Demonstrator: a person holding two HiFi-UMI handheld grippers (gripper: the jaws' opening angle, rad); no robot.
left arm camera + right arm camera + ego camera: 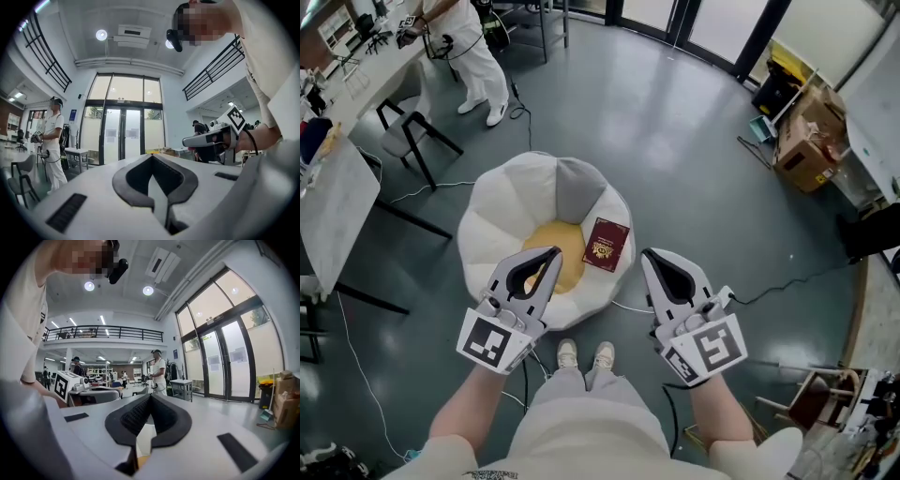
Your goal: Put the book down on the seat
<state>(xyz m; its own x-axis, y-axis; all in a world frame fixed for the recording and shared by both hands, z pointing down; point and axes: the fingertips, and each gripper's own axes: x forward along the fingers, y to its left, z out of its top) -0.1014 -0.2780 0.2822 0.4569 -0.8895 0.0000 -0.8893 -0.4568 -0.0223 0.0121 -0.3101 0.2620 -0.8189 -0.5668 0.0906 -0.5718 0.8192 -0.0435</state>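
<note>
Already Down: Book Rests on the Seat

Evidently the thin, dark red, stiff-covered book (607, 244) lies flat on the white, petal-shaped cushion seat (502, 225), just beside its yellow centre (570, 242); it looks light and rigid, best pinched by a free edge; left gripper (549, 255) and right gripper (650, 256) hover above, jaws together, empty.

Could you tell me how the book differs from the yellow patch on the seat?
The book is dark red and rectangular; the yellow patch is rounded. The book shows whole; the left gripper hides part of the patch. The book bears a gold emblem; the patch is plain. Both lie on the seat.
</note>
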